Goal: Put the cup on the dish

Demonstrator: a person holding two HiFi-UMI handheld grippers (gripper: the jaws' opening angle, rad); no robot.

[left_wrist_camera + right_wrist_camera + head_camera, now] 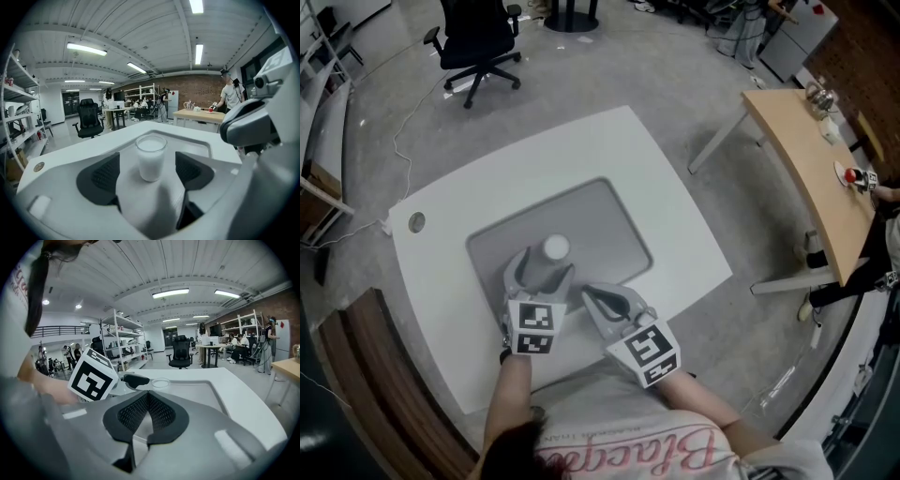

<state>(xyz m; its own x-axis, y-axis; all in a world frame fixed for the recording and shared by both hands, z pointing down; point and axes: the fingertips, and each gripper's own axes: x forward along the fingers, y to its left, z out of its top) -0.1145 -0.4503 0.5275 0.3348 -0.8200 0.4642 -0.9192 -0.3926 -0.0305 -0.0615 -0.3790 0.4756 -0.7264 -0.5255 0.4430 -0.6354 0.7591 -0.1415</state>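
Note:
A white cup stands upright on the large grey dish, which is sunk into the white table. My left gripper is open around the cup. In the left gripper view the cup stands between the two dark pads, with a gap on each side. My right gripper lies just right of the left one, near the dish's front edge. In the right gripper view its pads meet with nothing between them, and the cup's rim shows beyond the left gripper's marker cube.
A black office chair stands on the floor beyond the table. A wooden desk with small objects is at the right. A round grommet sits in the table's left corner. People stand far off in the room.

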